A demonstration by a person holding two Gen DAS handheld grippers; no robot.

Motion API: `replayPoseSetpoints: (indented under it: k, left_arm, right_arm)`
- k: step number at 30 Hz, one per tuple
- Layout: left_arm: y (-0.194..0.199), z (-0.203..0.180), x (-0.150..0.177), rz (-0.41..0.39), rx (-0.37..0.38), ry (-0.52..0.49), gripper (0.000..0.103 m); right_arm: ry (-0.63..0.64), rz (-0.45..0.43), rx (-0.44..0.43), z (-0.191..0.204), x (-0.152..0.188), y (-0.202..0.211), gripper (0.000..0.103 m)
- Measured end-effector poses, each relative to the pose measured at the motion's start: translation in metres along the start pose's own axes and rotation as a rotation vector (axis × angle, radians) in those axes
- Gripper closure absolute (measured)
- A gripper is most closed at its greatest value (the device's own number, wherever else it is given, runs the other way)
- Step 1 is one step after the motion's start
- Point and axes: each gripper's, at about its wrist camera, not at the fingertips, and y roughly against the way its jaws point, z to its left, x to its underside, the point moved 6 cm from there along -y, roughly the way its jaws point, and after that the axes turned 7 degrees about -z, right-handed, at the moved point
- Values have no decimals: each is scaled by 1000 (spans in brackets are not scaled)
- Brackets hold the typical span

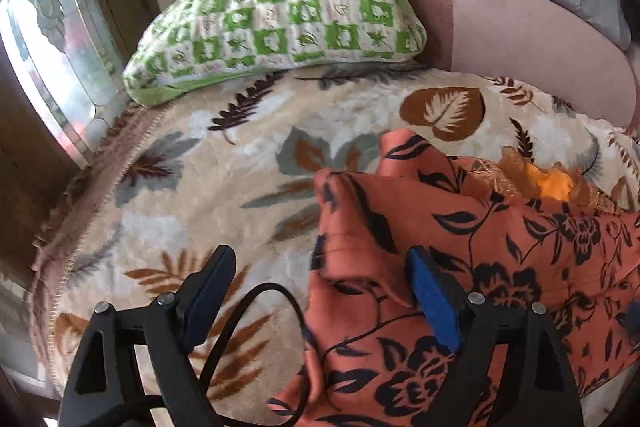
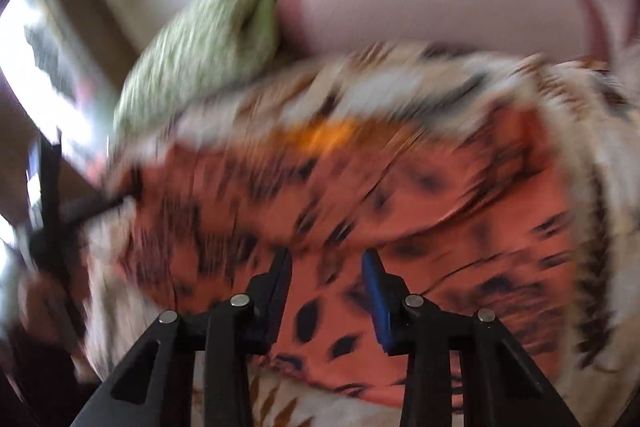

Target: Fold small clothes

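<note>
Orange floral garment point(image 1: 460, 247) is spread rightward beneath both empty grippers, left gripper point(image 1: 320, 267) gaping over its edge, right gripper point(image 2: 326, 267) partly parted.

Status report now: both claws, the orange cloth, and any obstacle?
Left claw open, empty, at cloth edge. Right claw part open, nothing gripped, view blurred. Orange floral cloth lies rumpled on leaf blanket. Green pillow behind, not in the way.

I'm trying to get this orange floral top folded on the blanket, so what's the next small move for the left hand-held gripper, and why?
Probably ease the left hand-held gripper down and close it on the near left edge of the orange floral garment. Its jaws stand wide open with nothing pinched, and the cloth lies rumpled on the leaf-print blanket, its edge between the fingers. The right view is too blurred to judge more.
</note>
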Motion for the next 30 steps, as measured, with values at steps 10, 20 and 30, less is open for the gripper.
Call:
replayPoseSetpoints:
  k: [10, 20, 30]
  left_arm:
    - [5, 22, -50, -134, 94, 175, 16]
    - [5, 83, -54, -68, -123, 191, 16]
    - [-5, 106, -38, 6, -96, 179, 16]
  right_arm:
    - [-40, -56, 28, 1, -89, -114, 64]
    - [13, -63, -218, 86, -95, -84, 62]
    - [58, 18, -179, 152, -78, -157, 62]
